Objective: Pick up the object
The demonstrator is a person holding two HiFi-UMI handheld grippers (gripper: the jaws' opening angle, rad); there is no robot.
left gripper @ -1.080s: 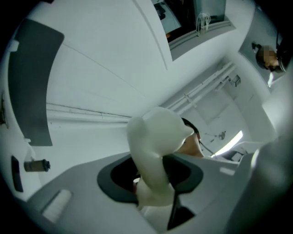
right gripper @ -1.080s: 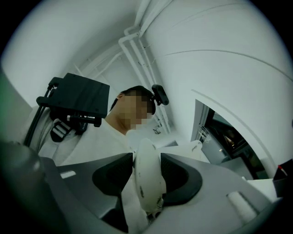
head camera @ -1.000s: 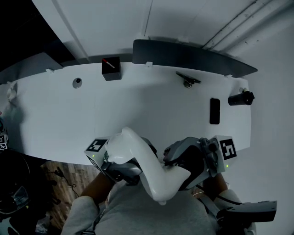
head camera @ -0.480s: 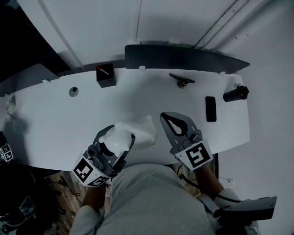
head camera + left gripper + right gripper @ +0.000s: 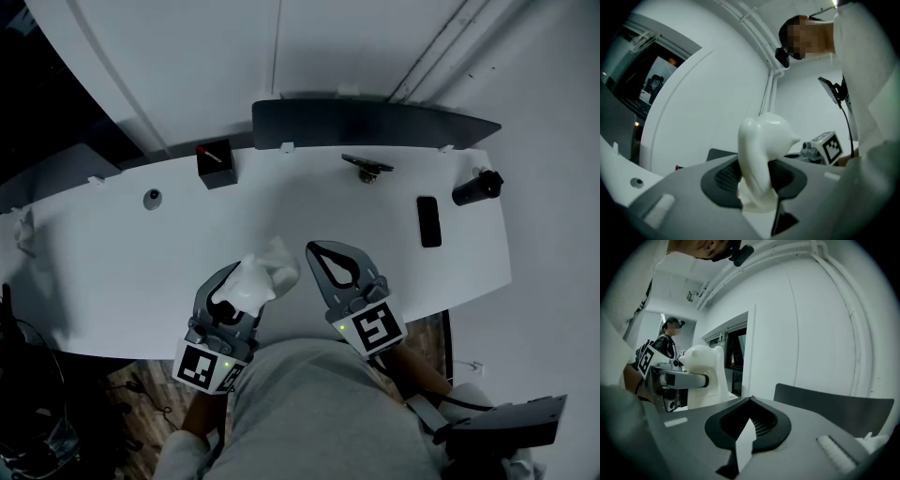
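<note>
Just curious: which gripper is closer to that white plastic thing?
Left. The left gripper clamps the white object; the right gripper sits beside it, shut and empty.

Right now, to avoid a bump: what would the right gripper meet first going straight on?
The right gripper faces bare table; the way looks free, probably up to the left end of the dark panel. Depth is unclear.
</note>
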